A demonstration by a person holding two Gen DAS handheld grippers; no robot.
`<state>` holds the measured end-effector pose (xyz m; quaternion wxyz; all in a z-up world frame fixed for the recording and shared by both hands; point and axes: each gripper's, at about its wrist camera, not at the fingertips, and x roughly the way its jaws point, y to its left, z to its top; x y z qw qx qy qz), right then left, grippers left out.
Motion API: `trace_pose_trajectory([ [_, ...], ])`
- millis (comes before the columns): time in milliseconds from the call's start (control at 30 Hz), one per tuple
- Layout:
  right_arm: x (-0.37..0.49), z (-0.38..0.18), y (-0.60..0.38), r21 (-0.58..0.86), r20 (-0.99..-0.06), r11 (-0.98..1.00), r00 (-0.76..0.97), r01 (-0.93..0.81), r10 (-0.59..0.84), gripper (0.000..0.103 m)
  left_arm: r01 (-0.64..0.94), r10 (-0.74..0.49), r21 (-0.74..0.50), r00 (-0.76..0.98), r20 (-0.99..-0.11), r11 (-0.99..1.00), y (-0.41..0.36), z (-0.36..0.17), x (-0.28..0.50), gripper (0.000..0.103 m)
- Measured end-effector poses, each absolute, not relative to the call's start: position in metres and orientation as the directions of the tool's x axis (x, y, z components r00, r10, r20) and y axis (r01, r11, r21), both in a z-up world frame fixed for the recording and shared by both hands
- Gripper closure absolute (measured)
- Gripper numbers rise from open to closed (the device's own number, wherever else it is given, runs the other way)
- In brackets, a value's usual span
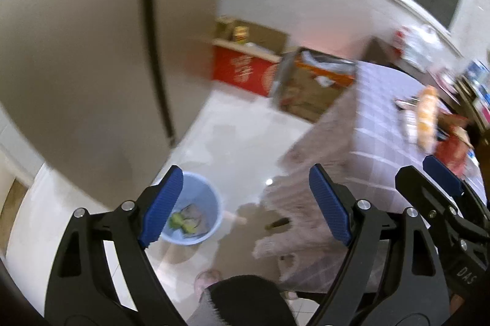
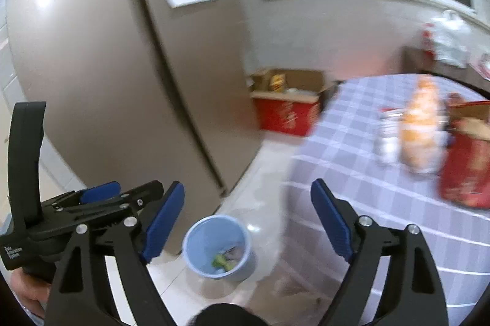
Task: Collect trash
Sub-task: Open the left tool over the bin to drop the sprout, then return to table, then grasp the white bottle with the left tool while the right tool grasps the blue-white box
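— Trash (image 2: 225, 260) location?
— Crumpled in the upright blue bin (image 2: 196, 240) on the floor, mouth facing up, left of the checked worktop (image 2: 352, 148).
— Claws?
— Left claw (image 1: 245, 203) and right claw (image 2: 247, 222) both spread apart, empty.

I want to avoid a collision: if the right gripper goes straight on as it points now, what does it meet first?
Probably the floor between the blue bin and the table. The right gripper is open and empty; depth is unclear.

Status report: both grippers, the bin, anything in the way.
Left gripper open, empty. Right gripper open, empty. Blue bin on floor beside table, trash inside. Nothing blocking it.
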<state>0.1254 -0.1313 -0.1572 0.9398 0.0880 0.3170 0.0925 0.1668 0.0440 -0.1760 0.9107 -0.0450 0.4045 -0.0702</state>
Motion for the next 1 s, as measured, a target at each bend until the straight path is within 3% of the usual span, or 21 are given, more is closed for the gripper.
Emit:
trace_pose_trajectory([
  [267, 0.088, -0.145, -0.258, 0.159, -0.572, 0.979, 0.820, 0.126, -0.013, 0.017, 0.309, -0.292, -0.107, 0.653, -0.699, 0.945, -0.076, -0.160, 0.161, 0.020],
  [533, 0.071, -0.158, -0.373, -0.001, -0.626, 0.950, 0.741, 0.314, -0.245, 0.017, 0.372, -0.307, -0.071, 0.628, -0.715, 0.926, -0.151, -0.163, 0.173, 0.020],
  [633, 0.086, -0.167, -0.402, -0.041, -0.662, 0.948, 0.702, 0.317, -0.263, 0.018, 0.374, -0.305, -0.067, 0.627, -0.717, 0.925, -0.162, -0.166, 0.179, 0.021],
  [700, 0.097, -0.177, -0.416, -0.058, -0.692, 0.952, 0.675, 0.299, -0.255, 0.019, 0.374, -0.307, -0.072, 0.622, -0.720, 0.925, -0.169, -0.170, 0.187, 0.027],
  [800, 0.107, -0.187, -0.428, -0.056, -0.712, 0.962, 0.665, 0.268, -0.226, 0.037, 0.365, -0.297, -0.071, 0.615, -0.731, 0.928, -0.173, -0.176, 0.198, 0.033],
  [900, 0.119, -0.193, -0.433, -0.057, -0.721, 0.974, 0.666, 0.220, -0.193, 0.042, 0.375, -0.307, -0.081, 0.597, -0.741, 0.924, -0.177, -0.182, 0.209, 0.043],
  [1000, 0.126, -0.196, -0.431, -0.049, -0.730, 0.980, 0.663, 0.191, -0.165, 0.061, 0.369, -0.307, -0.091, 0.582, -0.753, 0.925, -0.181, -0.189, 0.220, 0.048],
])
